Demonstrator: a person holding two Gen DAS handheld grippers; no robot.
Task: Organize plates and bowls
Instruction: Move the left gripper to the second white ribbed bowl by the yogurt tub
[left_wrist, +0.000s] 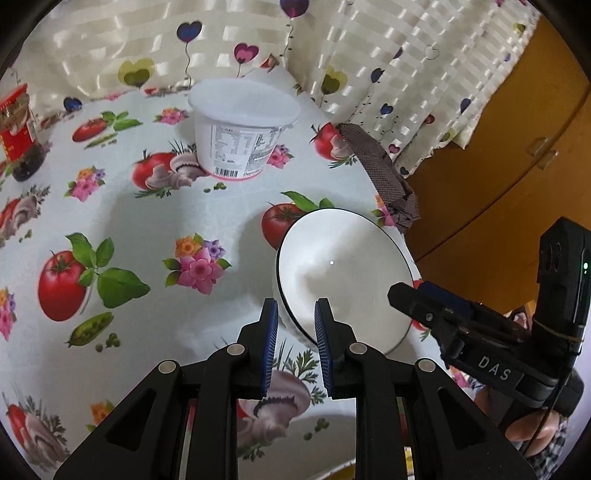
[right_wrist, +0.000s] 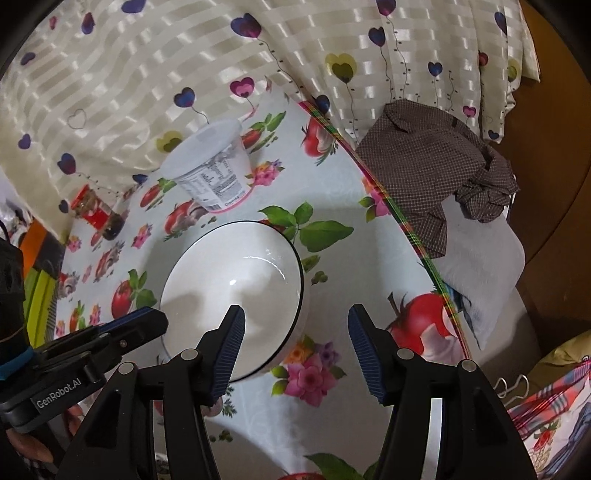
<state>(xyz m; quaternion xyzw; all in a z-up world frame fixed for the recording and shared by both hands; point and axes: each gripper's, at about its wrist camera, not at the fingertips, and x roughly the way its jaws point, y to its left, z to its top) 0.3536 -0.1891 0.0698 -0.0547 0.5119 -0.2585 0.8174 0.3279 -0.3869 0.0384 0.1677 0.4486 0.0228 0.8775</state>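
Note:
A white bowl with a thin black rim (left_wrist: 343, 273) stands on the tomato-print tablecloth near the table's right edge; it also shows in the right wrist view (right_wrist: 236, 280). My left gripper (left_wrist: 295, 317) straddles the bowl's near-left rim, one pad inside and one outside, with a gap still visible at the rim. My right gripper (right_wrist: 295, 325) is open, its jaws wide apart over the bowl's near-right rim, holding nothing. The right gripper's body (left_wrist: 480, 332) shows at the right of the left wrist view.
A white lidded tub (left_wrist: 243, 129) stands behind the bowl. A red-labelled jar (left_wrist: 18, 133) stands far left. A brown checked cloth (right_wrist: 436, 173) hangs over the table's right edge. A heart-print curtain (right_wrist: 147, 74) backs the table.

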